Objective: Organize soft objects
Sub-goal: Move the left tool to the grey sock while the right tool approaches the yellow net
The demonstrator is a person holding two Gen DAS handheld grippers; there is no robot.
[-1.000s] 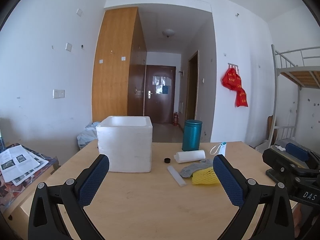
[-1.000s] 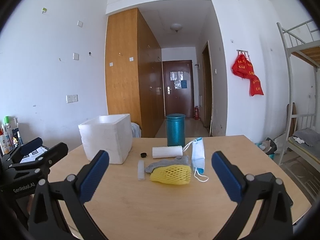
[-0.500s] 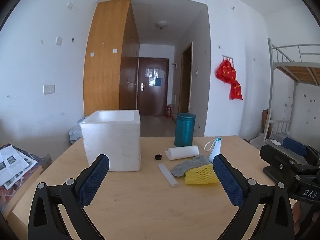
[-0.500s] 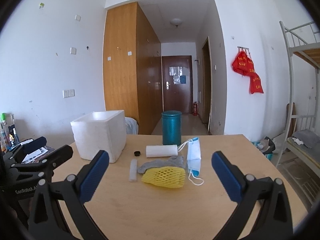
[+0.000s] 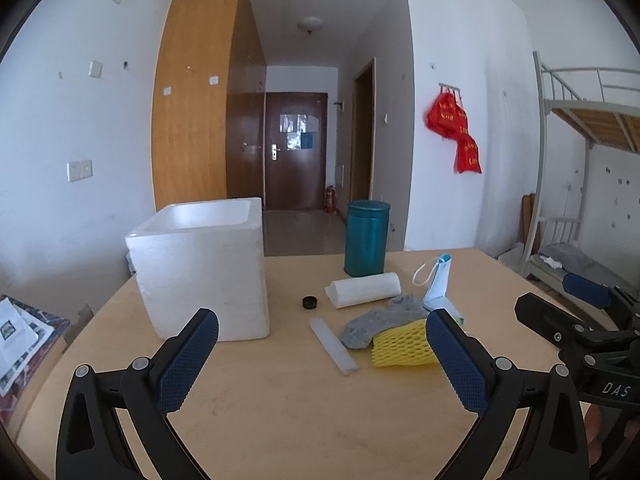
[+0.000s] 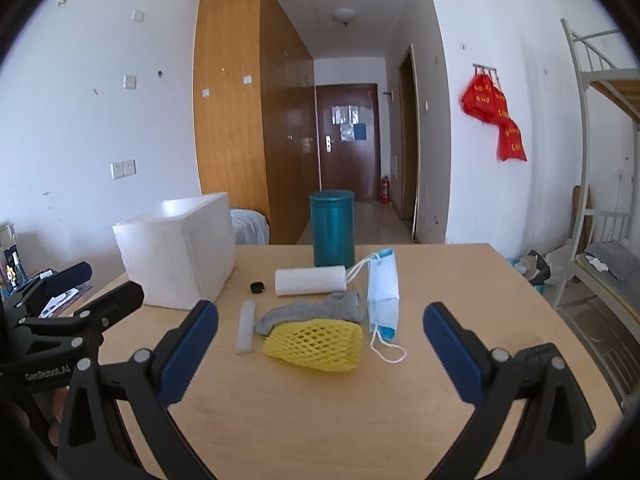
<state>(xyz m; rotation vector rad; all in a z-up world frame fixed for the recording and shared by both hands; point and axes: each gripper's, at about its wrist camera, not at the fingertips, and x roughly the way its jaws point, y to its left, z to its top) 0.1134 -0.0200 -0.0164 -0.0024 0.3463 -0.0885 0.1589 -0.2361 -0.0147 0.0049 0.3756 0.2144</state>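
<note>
Hovering above the near part of the wooden desk (image 6: 320,420), the right tongs (image 6: 320,344) stand wide apart and grip nothing. Between their blue pads, just ahead, lies the yellow foam net (image 6: 314,344). A grey sock (image 6: 316,308) lies behind the net and touches it, one end tucked under the net's far edge. To the right of the sock, a blue face mask (image 6: 383,296) rests on the desk, its white ear loop trailing toward the right pad. Left of the net lies a clear plastic tube (image 6: 245,327). Farther ahead lies a white paper roll (image 6: 310,281) on its side, with a small black cap (image 6: 257,287) just to its left, and behind them a teal canister (image 6: 333,227) stands upright. Ahead and to the left sits an open white foam box (image 6: 176,254).

The left tongs (image 5: 322,354) are likewise spread apart and empty, held above the desk (image 5: 280,400). Ahead of their right pad lie the foam net (image 5: 402,346), partly hidden by that pad, and the sock (image 5: 380,320); the tube (image 5: 334,346) lies between the pads. The foam box (image 5: 204,276) stands just ahead of their left pad. The paper roll (image 5: 364,289), cap (image 5: 310,302), mask (image 5: 438,284) and canister (image 5: 366,238) sit beyond. The right tongs show at the right edge of this view, beside the left.
</note>
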